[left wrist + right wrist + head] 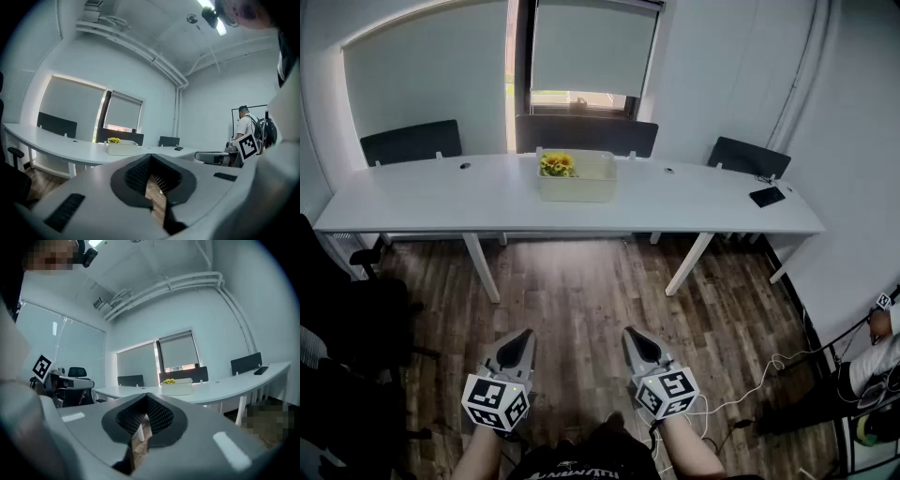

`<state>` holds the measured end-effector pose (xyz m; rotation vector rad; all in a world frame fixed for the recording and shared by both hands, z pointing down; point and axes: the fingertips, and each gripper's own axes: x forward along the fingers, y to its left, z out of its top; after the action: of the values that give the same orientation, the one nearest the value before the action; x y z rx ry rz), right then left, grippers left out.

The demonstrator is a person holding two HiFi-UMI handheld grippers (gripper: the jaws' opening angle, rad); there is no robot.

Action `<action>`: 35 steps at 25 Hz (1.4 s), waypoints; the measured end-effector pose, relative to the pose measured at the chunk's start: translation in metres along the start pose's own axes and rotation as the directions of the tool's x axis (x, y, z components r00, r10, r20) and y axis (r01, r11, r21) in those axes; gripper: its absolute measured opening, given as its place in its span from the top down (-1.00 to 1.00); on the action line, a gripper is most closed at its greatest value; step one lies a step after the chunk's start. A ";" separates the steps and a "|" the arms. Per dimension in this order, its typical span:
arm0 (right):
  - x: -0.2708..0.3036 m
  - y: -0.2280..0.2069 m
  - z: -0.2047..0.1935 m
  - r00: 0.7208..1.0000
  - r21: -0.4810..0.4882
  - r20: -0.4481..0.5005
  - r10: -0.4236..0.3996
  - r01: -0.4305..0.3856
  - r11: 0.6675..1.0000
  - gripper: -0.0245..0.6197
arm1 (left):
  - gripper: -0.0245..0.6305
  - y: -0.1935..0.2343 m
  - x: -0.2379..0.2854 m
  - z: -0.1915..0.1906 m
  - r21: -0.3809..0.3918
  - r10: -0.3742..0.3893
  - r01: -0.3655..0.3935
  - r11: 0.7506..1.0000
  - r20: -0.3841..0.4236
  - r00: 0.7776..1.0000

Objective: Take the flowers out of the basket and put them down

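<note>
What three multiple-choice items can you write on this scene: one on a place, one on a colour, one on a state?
1. Where are the flowers?
A. in the basket on the table
B. under a chair
C. on a windowsill

2. What colour are the flowers?
A. red
B. yellow
C. blue

3. In what state is the right gripper?
A. open
B. shut on a flower
C. shut and empty

Answers:
1 A: the head view shows them at the basket's left end, at mid table.
2 B: the blooms are yellow in every view.
3 C: its jaws meet with nothing between them, well short of the table.
</note>
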<state>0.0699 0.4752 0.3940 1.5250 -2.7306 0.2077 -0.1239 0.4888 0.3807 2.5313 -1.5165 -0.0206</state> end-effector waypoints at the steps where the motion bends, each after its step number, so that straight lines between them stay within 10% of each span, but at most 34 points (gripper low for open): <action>1: 0.000 0.002 -0.002 1.000 -0.001 -0.002 0.003 -0.003 1.000 0.92 | 0.90 0.000 -0.001 -0.001 -0.001 -0.002 0.002 1.000 -0.001 1.000; 35: -0.006 -0.011 -0.007 0.995 -0.003 0.011 -0.100 0.101 0.995 0.92 | 0.90 0.007 0.014 -0.006 -0.008 -0.020 0.020 1.000 -0.001 1.000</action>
<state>0.0817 0.4759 0.4016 1.6620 -2.6516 0.1942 -0.1230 0.4745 0.3886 2.5394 -1.4877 -0.0275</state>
